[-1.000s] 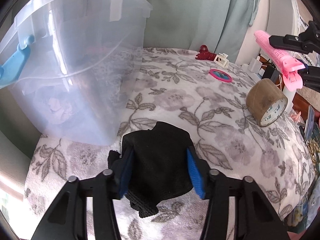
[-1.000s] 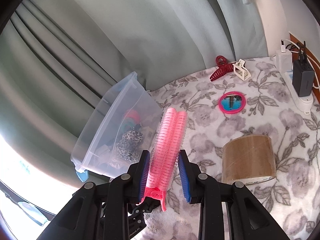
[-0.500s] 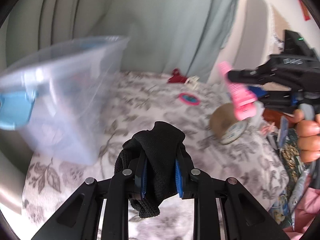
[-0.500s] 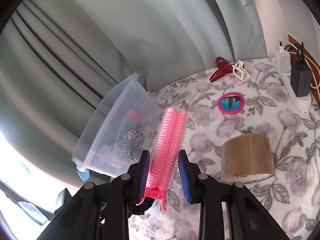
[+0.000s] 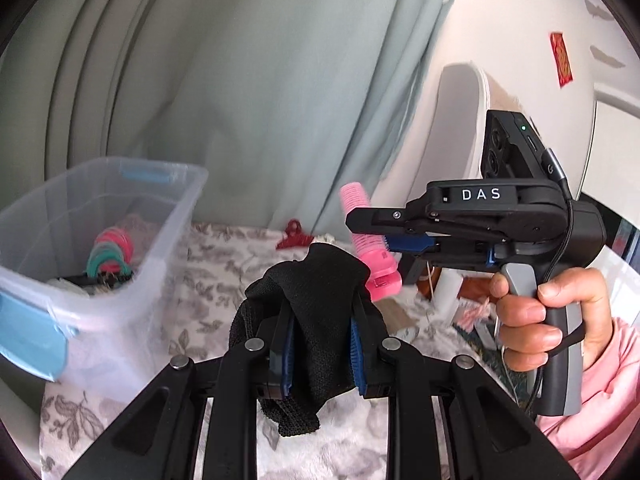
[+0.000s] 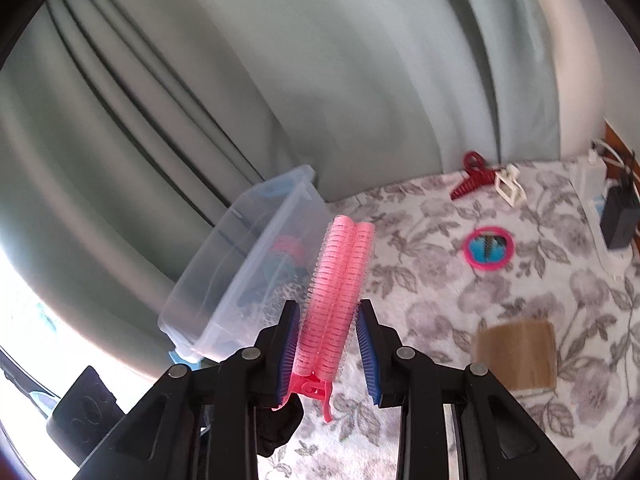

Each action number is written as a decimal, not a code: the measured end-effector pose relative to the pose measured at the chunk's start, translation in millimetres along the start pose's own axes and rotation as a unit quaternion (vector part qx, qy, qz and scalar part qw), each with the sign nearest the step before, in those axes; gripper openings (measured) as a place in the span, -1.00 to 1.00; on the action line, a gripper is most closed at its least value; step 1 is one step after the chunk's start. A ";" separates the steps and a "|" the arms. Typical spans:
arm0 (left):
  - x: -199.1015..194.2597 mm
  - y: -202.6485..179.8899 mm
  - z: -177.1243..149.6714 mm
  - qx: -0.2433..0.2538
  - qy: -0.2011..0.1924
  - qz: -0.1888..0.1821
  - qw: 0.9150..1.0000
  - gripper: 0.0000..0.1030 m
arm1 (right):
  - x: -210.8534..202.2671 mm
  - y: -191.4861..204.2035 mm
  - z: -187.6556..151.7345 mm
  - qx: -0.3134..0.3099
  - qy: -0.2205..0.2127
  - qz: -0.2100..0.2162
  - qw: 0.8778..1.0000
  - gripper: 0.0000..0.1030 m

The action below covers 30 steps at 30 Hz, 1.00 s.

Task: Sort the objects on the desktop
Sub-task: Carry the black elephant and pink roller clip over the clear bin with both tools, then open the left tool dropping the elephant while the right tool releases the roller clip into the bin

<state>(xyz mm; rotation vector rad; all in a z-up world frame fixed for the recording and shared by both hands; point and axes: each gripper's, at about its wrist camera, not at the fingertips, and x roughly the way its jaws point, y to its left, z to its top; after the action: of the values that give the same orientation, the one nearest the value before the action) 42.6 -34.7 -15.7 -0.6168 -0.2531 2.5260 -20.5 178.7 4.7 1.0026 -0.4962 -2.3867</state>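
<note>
My left gripper [image 5: 320,350] is shut on a black knit cloth [image 5: 316,300], lifted above the floral tabletop. My right gripper [image 6: 328,344] is shut on a pink hair roller clip [image 6: 340,292]; the left wrist view shows that pink roller clip [image 5: 366,240] held in the air by the right gripper [image 5: 384,226], with a person's hand [image 5: 536,316] on its handle. A clear plastic bin [image 5: 100,240] with blue latches stands at the left and holds hair ties. The bin [image 6: 248,264] lies ahead-left of the right gripper.
On the floral cloth [image 6: 440,280] lie a red claw clip [image 6: 472,178], a white claw clip [image 6: 510,190], a round pink mirror [image 6: 488,248] and a brown tape roll [image 6: 516,354]. A power strip with chargers [image 6: 612,216] sits at the right edge. Green curtains hang behind.
My left gripper closed on the black cloth and lifted it up from the table, and its view now looks down into the bin. The right gripper with the roller clip rose slightly.
</note>
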 end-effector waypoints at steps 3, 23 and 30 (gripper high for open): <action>-15.1 7.6 15.0 -0.005 -0.037 0.000 0.999 -0.54 | -5.4 21.2 13.6 -0.027 -0.020 0.014 0.999 -0.39; -51.8 115.7 40.4 -0.108 -0.123 0.164 0.973 -0.53 | 93.6 105.9 19.4 -0.101 0.054 0.104 0.988 -0.39; -27.0 127.3 40.2 -0.111 -0.098 0.157 0.976 -0.52 | 140.8 102.0 10.8 -0.083 0.097 0.116 0.985 -0.39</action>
<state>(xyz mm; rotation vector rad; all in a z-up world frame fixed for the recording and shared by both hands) -12.8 -159.0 -7.6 -0.5233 -0.5555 2.8932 -82.4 17.0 -14.9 1.0280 -0.3183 -2.0631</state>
